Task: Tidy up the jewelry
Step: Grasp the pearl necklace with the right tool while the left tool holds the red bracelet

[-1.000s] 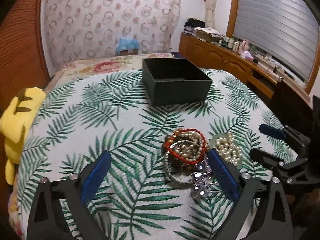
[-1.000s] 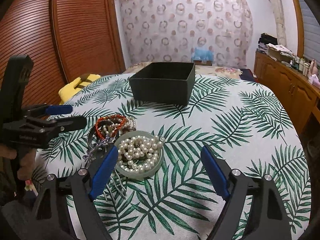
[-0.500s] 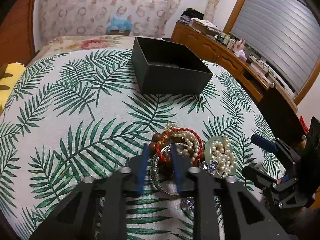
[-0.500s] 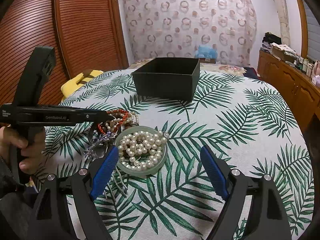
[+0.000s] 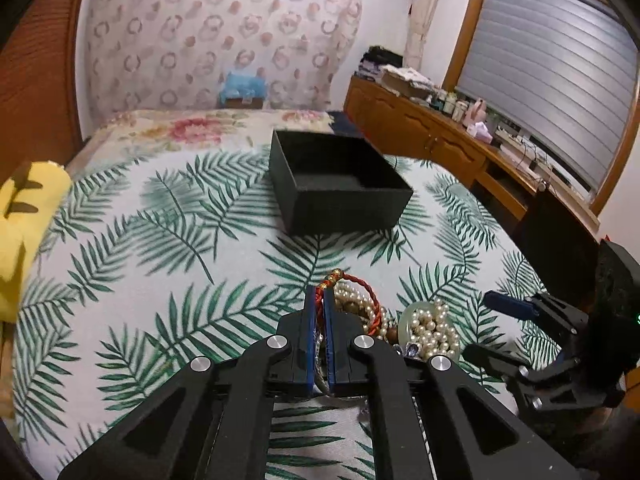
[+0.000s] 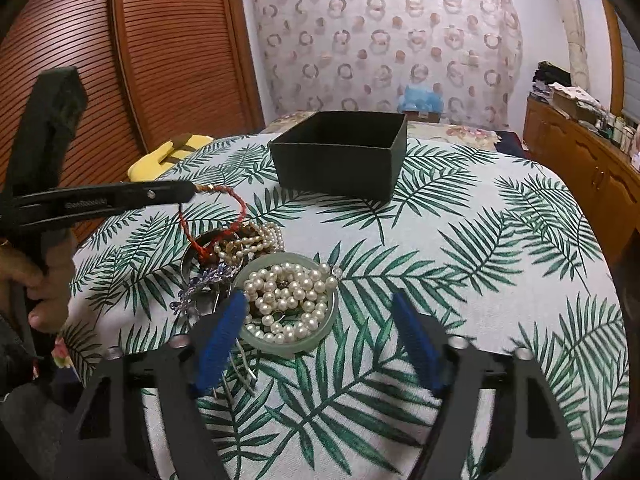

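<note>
My left gripper (image 5: 319, 300) is shut on a red cord bracelet (image 5: 370, 296) and holds it lifted above the jewelry pile; in the right wrist view the bracelet (image 6: 236, 204) hangs from the left gripper's tip (image 6: 192, 191). The pile (image 6: 240, 244) holds pearl strands, a brown bead bracelet and a silver bangle. A pale green jade bangle (image 6: 329, 326) rings a heap of pearls (image 6: 286, 300). A crystal hair comb (image 6: 204, 288) lies at the pile's left. My right gripper (image 6: 320, 344) is open and empty, just in front of the jade bangle. An open black box (image 6: 340, 156) stands farther back (image 5: 340, 184).
The table wears a palm-leaf cloth (image 6: 480, 264). A yellow plush toy (image 5: 24, 216) lies at the table's left edge. A wooden sideboard (image 5: 440, 148) with clutter runs along the right wall. A bed (image 5: 200, 128) stands behind the table.
My left gripper has closed on the red cord bracelet and lifted it off the pile, toward the box. My right gripper has stayed open near the jade bangle.
</note>
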The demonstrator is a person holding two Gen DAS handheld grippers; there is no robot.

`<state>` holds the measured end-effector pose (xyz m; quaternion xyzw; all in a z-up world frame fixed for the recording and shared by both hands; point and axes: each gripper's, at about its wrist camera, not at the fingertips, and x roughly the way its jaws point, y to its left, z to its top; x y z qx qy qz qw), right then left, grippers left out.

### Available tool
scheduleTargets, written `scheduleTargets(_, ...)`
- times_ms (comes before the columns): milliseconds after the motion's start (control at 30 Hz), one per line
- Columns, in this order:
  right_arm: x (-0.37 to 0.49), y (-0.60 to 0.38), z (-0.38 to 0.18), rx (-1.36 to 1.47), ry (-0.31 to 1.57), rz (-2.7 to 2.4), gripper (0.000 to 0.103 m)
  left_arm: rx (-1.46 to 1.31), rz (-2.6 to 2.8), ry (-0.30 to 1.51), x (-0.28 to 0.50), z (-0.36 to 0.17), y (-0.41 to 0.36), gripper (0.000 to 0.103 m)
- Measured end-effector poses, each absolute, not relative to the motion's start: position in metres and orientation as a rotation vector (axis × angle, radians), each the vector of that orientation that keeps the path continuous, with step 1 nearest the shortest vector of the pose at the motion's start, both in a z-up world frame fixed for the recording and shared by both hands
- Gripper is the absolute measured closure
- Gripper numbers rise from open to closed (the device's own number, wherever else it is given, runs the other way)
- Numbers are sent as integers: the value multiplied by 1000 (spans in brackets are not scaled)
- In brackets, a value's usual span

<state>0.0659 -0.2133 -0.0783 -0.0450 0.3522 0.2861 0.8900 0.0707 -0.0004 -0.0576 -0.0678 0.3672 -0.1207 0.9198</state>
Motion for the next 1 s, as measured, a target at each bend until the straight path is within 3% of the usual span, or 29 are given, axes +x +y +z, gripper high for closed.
scheduleTargets(167, 81, -208, -76, -104, 769, 628, 41, -130, -245, 715, 64, -49, 1, 100)
scheduleTargets(500, 100, -197, -87, -105, 846, 606, 46, -120, -247, 694, 57, -46, -1, 100)
scheduleTargets(867, 99, -188, -87, -117, 843, 624, 81, -126, -247, 685, 49, -49, -3, 100)
scheduleTargets(1000, 97, -186, -83, -159, 829, 626, 82, -139, -244, 677, 47, -49, -3, 100)
